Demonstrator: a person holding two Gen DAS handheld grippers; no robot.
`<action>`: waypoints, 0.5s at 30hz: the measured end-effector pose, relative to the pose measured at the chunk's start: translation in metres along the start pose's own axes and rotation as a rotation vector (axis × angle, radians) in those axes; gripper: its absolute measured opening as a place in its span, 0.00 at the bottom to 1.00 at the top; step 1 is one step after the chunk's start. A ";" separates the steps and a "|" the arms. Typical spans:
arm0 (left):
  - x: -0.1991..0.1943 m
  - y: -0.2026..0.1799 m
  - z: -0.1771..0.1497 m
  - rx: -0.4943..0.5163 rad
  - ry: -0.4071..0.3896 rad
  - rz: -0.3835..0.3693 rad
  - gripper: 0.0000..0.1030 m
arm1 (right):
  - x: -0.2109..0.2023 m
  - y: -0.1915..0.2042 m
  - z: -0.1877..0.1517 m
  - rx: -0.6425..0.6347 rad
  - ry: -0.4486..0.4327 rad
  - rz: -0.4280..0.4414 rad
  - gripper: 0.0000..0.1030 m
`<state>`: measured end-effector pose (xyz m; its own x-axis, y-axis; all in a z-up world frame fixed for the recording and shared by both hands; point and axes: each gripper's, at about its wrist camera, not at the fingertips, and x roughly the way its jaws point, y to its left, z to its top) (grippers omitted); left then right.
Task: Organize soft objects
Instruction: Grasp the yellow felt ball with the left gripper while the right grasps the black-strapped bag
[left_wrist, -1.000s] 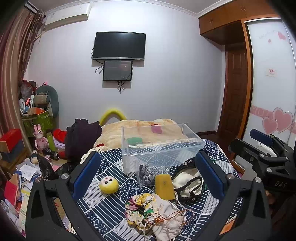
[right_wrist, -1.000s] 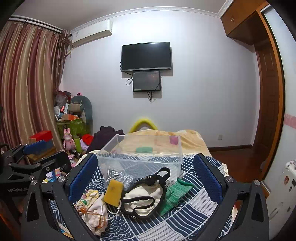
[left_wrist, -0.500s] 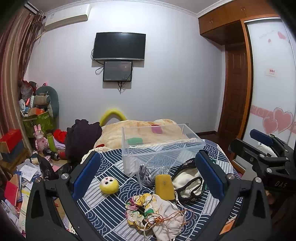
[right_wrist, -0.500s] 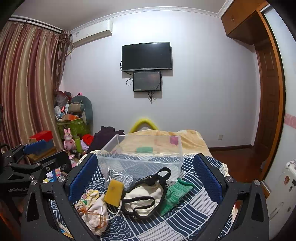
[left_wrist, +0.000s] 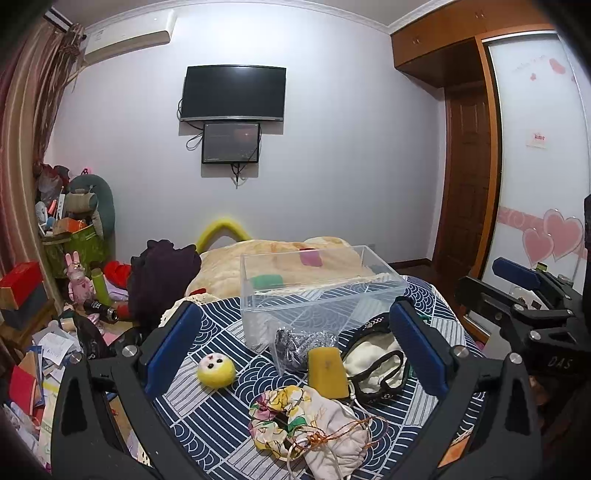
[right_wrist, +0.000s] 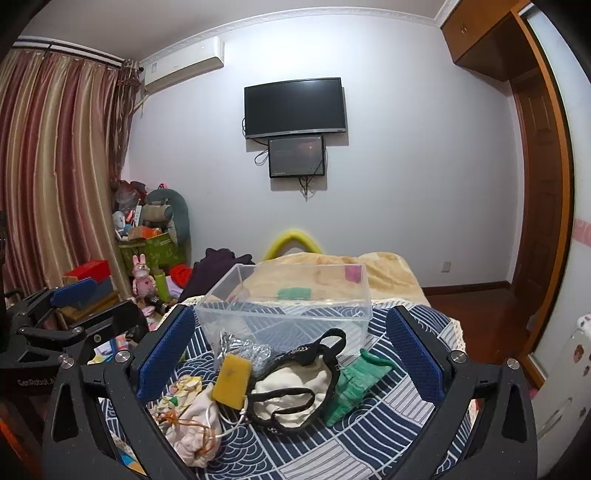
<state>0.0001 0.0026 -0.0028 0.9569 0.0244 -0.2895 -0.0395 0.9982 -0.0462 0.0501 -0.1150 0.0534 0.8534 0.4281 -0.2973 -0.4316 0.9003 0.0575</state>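
Both grippers are hovering with jaws wide and empty, the left gripper (left_wrist: 295, 354) sitting nearest the upright yellow sponge (left_wrist: 327, 372), which is standing straight ahead before the clear bin (left_wrist: 321, 288), while the right gripper (right_wrist: 291, 354) is hanging nearer the green cloth (right_wrist: 351, 387).

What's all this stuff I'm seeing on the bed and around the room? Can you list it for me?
clear plastic bin: one, see-through, middle of the patterned cover, nothing visible inside
yellow plush ball: one, yellow with a small face, left of the pile
yellow sponge block: one, mustard, in front of the bin
silver mesh pouch: one, grey, against the bin's near wall
cream bag with black straps: one, right of the sponge block
green cloth: one, right of the bag
floral scrunchie: one, yellow-green, nearest edge
drawstring pouch: one, pale pink, beside the scrunchie
television: one, black, on the wall
left hand-held gripper: open
right hand-held gripper: open
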 end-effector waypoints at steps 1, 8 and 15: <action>0.001 0.000 -0.001 0.004 0.000 -0.001 1.00 | 0.001 -0.001 0.000 0.003 0.000 -0.002 1.00; 0.016 0.020 -0.009 -0.027 0.021 0.004 0.97 | 0.012 -0.009 -0.009 0.022 0.023 -0.023 0.92; 0.049 0.057 -0.029 -0.074 0.139 0.055 0.78 | 0.041 -0.021 -0.029 0.039 0.146 -0.045 0.71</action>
<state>0.0360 0.0588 -0.0474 0.9037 0.0660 -0.4231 -0.1170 0.9885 -0.0957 0.0856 -0.1190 0.0129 0.8190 0.3734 -0.4357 -0.3797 0.9220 0.0766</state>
